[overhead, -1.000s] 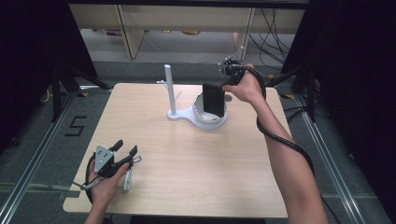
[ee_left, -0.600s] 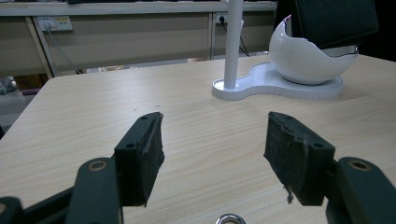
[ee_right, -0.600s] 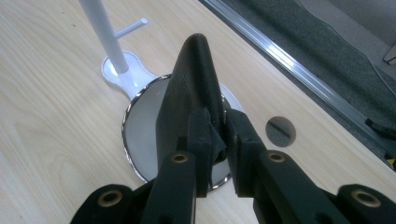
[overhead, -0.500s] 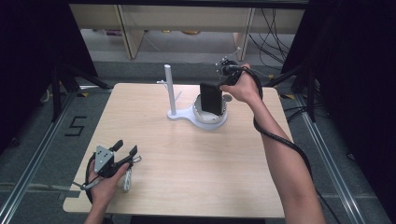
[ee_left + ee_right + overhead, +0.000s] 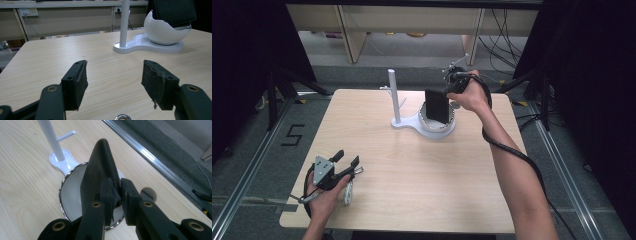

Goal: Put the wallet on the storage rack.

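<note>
On the far right part of the wooden table (image 5: 412, 165), the right gripper (image 5: 451, 89) is clamped on the upper edge of a black wallet (image 5: 437, 106). The right gripper view shows both pads pressed against the wallet's (image 5: 98, 167) leather-like flap, with the jaws nearly together and the flap pinched between them. The wallet stands upright, its lower part inside the white bowl (image 5: 438, 126) of a white stand (image 5: 404, 125). From the left gripper view, the wallet (image 5: 175, 12) rises out of the cut-away opening of the bowl (image 5: 165, 31) and leans slightly to one side. The bowl has a chrome-coloured rim (image 5: 62, 187), seen in the right gripper view.

The stand comprises a flat base, the bowl at one end, and a vertical white post (image 5: 393, 95) at the other. The post carries a short side peg (image 5: 66, 135) near its upper part. The post stands just beside the bowl, on the person's left of it.

The left gripper (image 5: 346, 162) rests near the front left corner of the table, well apart from the stand. Its jaws stand apart with nothing between the pads (image 5: 77, 82). A small metal ring (image 5: 123, 117) lies at the lower edge of the left gripper view, between the jaws' bases. A cable (image 5: 512, 150) trails from the right gripper along the person's forearm.
</note>
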Demonstrator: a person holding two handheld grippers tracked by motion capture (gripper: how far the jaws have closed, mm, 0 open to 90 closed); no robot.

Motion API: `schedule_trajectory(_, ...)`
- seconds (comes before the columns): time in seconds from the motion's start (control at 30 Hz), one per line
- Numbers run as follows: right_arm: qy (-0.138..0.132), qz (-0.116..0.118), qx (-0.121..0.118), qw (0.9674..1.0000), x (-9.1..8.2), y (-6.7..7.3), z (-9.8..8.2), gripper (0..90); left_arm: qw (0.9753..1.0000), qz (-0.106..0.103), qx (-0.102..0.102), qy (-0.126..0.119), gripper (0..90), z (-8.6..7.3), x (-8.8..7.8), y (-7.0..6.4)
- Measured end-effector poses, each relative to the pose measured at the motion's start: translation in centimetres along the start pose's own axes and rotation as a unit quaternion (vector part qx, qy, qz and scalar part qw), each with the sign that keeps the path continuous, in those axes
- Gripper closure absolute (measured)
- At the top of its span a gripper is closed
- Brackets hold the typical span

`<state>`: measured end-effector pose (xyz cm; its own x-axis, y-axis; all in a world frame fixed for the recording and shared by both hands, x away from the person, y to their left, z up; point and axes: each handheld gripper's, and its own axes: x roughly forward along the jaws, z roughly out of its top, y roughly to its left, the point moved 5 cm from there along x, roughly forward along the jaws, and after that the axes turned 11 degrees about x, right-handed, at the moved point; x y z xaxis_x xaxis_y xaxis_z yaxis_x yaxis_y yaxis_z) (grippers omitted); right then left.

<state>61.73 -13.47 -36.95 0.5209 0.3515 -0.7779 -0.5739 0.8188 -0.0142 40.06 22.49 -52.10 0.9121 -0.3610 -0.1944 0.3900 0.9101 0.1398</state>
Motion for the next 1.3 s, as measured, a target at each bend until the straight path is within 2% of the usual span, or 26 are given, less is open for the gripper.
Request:
schedule_trajectory(0.03,-0.002,-0.003,-0.003,1.0,0.0,-0.1,0.0,81.6,1.0,-0.003,0.0,-0.007,36.2,0.0,0.1,0.0)
schedule_trajectory(0.13,-0.006,0.004,0.001,1.0,0.3,-0.2,-0.4,81.5,1.0,-0.003,0.0,-0.007,36.2,0.0,0.2,0.0)
schedule_trajectory(0.17,-0.008,0.002,-0.006,1.0,0.4,-0.4,-0.5,81.5,1.0,-0.001,0.002,0.0,36.2,0.0,0.1,0.0)
schedule_trajectory(0.33,0.003,0.005,-0.003,1.0,0.9,-0.3,-1.0,80.9,1.0,-0.002,-0.001,-0.001,36.2,0.0,0.1,-0.1)
schedule_trajectory(0.37,0.002,0.003,-0.012,0.9999,1.1,-0.4,-1.0,80.3,1.0,-0.003,-0.001,-0.008,36.2,0.0,0.2,-0.1)
schedule_trajectory(0.43,0.0,0.0,-0.009,1.0,1.2,-0.6,-1.1,78.7,1.0,-0.002,0.0,0.0,36.2,0.0,0.1,-0.1)
schedule_trajectory(0.47,0.001,0.001,0.006,1.0,1.2,-0.6,-1.2,77.9,1.0,-0.002,-0.001,0.0,36.2,0.0,0.1,-0.1)
schedule_trajectory(0.53,-0.003,0.003,0.006,1.0,1.2,-0.7,-1.1,75.7,1.0,-0.002,-0.001,-0.001,36.2,0.0,0.1,-0.1)
schedule_trajectory(0.57,0.0,0.004,0.011,0.9999,1.3,-0.6,-1.2,74.5,1.0,-0.002,-0.001,-0.001,36.2,0.0,0.1,-0.1)
schedule_trajectory(0.63,0.006,0.0,0.006,1.0,1.4,-0.8,-1.2,72.0,1.0,-0.003,0.0,-0.001,36.2,0.0,0.1,-0.1)
schedule_trajectory(0.67,0.014,0.0,0.015,0.9998,1.5,-0.7,-1.3,71.1,1.0,-0.003,0.0,0.0,36.2,0.0,0.1,-0.1)
schedule_trajectory(0.77,0.021,0.003,0.02,0.9996,1.8,-0.6,-1.5,66.5,1.0,-0.002,-0.002,-0.003,36.2,0.0,0.1,0.0)
schedule_trajectory(0.93,0.033,0.001,0.013,0.9994,2.4,-0.6,-1.8,61.0,1.0,-0.003,-0.001,-0.005,36.2,0.0,0.1,0.0)
schedule_trajectory(1.07,0.03,-0.003,0.022,0.9993,2.2,-0.7,-1.7,59.6,1.0,0.0,-0.001,0.001,36.2,-0.1,0.0,0.1)
schedule_trajectory(1.1,0.016,-0.011,0.025,0.9995,1.7,-1.0,-1.5,57.3,1.0,-0.001,-0.001,-0.001,36.2,-0.1,0.0,0.1)
schedule_trajectory(1.13,0.014,-0.013,0.028,0.9994,1.4,-1.0,-1.5,56.8,1.0,0.0,-0.003,0.0,36.1,-0.1,0.0,0.1)
schedule_trajectory(1.17,0.011,-0.013,0.02,0.9996,1.1,-1.2,-1.5,56.9,1.0,0.0,-0.003,0.0,36.2,-0.1,0.0,0.1)
schedule_trajectory(1.27,0.013,-0.018,0.022,0.9995,0.4,-1.2,-1.6,59.9,1.0,-0.001,-0.001,0.0,36.2,-0.1,0.0,0.0)
schedule_trajectory(1.3,0.019,-0.019,0.019,0.9994,-0.3,-1.2,-1.9,66.1,1.0,-0.002,0.0,-0.005,36.2,0.0,0.1,-0.1)
